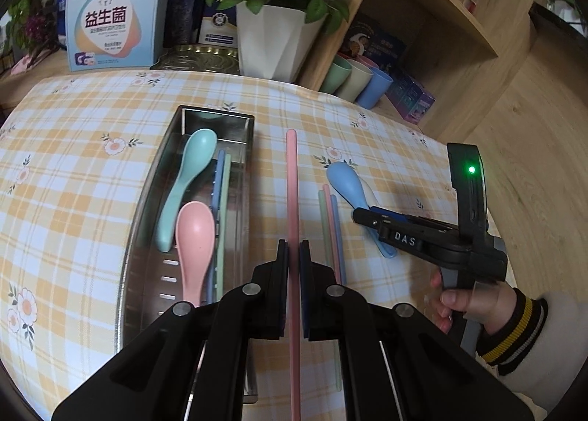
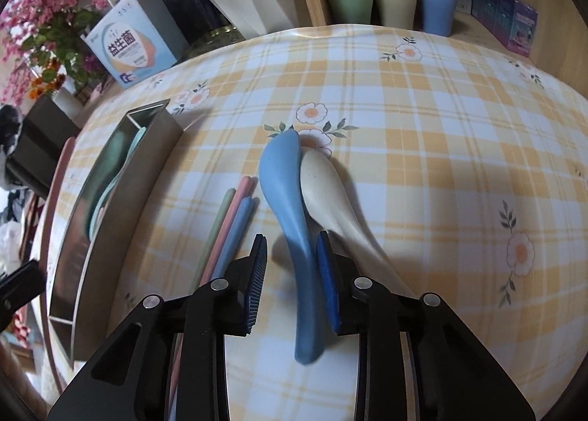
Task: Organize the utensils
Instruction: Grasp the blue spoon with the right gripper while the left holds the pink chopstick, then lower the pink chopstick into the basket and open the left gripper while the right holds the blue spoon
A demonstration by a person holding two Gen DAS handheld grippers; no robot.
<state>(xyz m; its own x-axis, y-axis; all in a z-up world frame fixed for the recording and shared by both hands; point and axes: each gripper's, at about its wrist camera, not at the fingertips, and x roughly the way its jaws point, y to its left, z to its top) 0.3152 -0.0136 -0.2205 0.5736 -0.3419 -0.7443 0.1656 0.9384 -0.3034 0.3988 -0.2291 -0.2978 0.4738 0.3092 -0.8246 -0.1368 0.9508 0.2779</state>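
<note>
Clamping pink chopstick [image 1: 292, 200] in left jaws, right "DAS" gripper [image 1: 362, 216] jaws apart.

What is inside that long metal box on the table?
The metal box holds a teal spoon, a pink spoon, and blue and green chopsticks alongside. The left gripper hides its near end.
</note>
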